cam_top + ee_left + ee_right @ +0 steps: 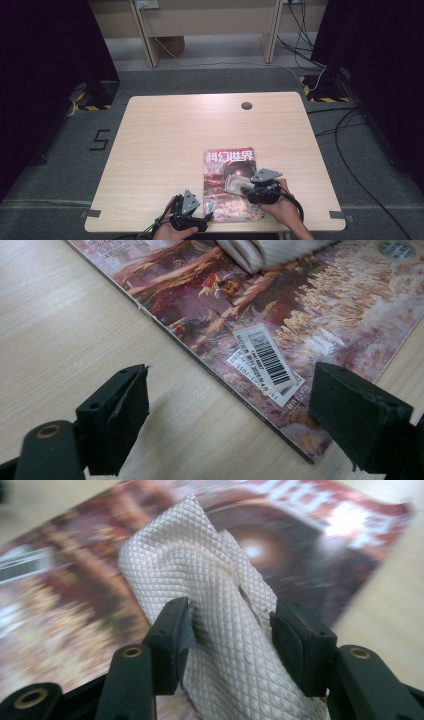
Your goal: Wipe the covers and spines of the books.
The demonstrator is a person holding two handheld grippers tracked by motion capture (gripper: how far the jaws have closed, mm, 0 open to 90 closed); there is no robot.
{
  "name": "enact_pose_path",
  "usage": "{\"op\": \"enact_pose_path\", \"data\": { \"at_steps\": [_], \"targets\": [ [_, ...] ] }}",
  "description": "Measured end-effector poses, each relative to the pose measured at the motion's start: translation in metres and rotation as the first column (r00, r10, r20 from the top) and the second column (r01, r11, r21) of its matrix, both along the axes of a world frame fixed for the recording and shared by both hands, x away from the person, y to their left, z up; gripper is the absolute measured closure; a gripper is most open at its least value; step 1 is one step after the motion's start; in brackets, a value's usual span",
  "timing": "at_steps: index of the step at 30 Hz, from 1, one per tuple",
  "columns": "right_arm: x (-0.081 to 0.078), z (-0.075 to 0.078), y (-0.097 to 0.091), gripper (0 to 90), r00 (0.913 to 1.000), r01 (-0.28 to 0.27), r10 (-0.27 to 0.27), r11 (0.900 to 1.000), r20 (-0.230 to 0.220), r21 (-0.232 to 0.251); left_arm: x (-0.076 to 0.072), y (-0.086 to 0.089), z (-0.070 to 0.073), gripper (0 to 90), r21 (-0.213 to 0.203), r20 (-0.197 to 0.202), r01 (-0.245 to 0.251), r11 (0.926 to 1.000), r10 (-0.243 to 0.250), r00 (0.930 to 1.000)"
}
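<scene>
**Cloth pinched in right claw, over the magazine cover**

Nearest the lens in the right gripper view were your right claw's [231,630] two black jaws, w/ the white quilted cloth [220,615] bunched up between them. Both pads pressed into the fabric, so that claw was gripping the cloth, not fully shut; the folds kept the jaws partway apart. The cloth stood up from the jaws and leaned away from you, its free end over the dark middle of the magazine [75,595] cover.

From the high view, your right claw [245,189] sat over the magazine's [220,200] right half, pointing left & inward, cloth [234,183] touching or just above the cover; can't tell which. The magazine lay flat on the tabletop [165,140], long axis running away from you, title end far, barcode end near.

Your left claw [209,218] rested low at the near left corner of the magazine. In the left gripper view its jaws stood wide apart, nothing between the pads. One jaw was over bare tabletop [65,315], the other over the cover, so the magazine's [310,315] spine edge ran diagonally btw them, barcode label [267,360] just ahead.

Judgement: you looked mid-wipe. The unwiped stretch probably lay along the long axis, toward the title end, and the right claw was the nearer one for that. The left was placed to pin the near corner.
</scene>
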State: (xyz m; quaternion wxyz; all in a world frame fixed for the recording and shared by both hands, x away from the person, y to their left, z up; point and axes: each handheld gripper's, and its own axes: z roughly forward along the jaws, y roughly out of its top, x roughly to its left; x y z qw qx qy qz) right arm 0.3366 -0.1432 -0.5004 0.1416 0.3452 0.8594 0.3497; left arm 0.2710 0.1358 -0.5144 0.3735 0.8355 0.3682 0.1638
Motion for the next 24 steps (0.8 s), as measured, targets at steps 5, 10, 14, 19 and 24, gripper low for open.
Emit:
{"op": "enact_pose_path", "data": {
  "at_steps": [5,10,14,19,24],
  "targets": [
    [-0.002,0.001,0.004,46.7,0.9989,-0.036,0.037,0.9985,0.030,-0.041,-0.001,-0.001,0.000,15.1,0.004,0.011,-0.002,1.0000,0.002,0.9999],
    [0.015,-0.001,0.000,46.1,0.9994,0.027,-0.027,0.9996,0.021,-0.002,0.000,0.000,0.000,14.4,0.010,0.006,0.002,1.0000,-0.002,1.0000],
    [0.033,-0.002,-0.004,46.1,0.9947,0.086,-0.086,0.9962,0.058,-0.011,0.000,-0.001,0.000,14.4,0.009,0.010,0.003,1.0000,-0.003,0.9999],
    [0.057,-0.003,-0.008,46.2,0.9814,0.164,-0.159,0.9859,0.108,-0.036,0.000,-0.001,0.000,14.4,0.005,0.013,0.002,1.0000,-0.002,0.9999],
    [0.080,-0.003,-0.008,46.6,0.9644,0.229,-0.218,0.9716,0.149,-0.059,0.000,-0.001,0.000,14.4,0.008,0.013,0.005,1.0000,-0.005,0.9999]
  ]
}}
